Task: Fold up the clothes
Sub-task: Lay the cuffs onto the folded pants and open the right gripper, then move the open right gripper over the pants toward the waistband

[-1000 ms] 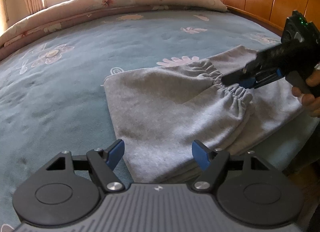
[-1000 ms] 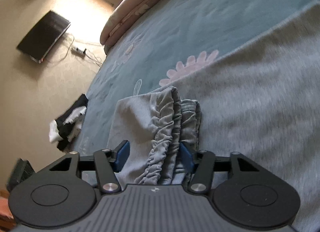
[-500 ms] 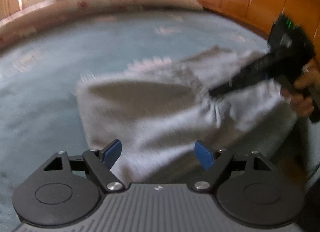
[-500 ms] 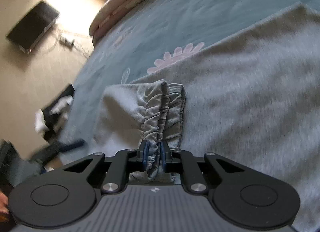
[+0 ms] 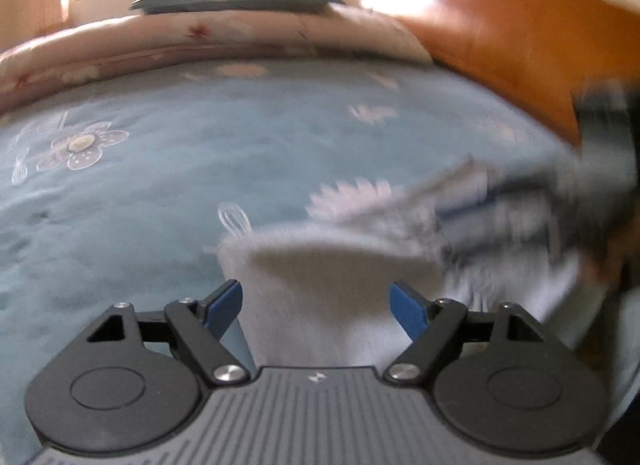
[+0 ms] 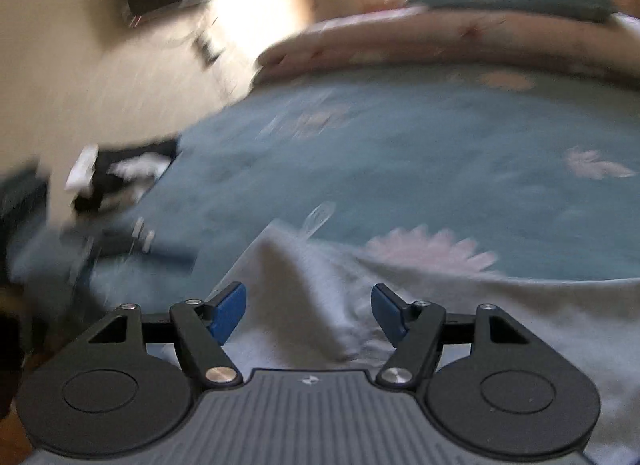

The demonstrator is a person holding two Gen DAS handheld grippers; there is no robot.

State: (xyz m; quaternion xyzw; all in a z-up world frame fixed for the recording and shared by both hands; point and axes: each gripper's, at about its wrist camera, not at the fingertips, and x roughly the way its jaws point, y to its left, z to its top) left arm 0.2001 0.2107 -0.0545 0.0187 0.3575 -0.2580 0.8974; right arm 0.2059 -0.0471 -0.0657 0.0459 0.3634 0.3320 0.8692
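Left wrist view, blurred: the left gripper (image 5: 316, 305) has its 2 blue pads apart, nothing pressed between them, above the grey garment (image 5: 328, 289) lying folded near the bed's (image 5: 160, 169) near edge. The right gripper (image 5: 600, 169) is a dark smear at the garment's right end.

Right wrist view: the right gripper (image 6: 309, 307) has just been opening; its pads stand apart, touching nothing, over the garment (image 6: 500, 317).
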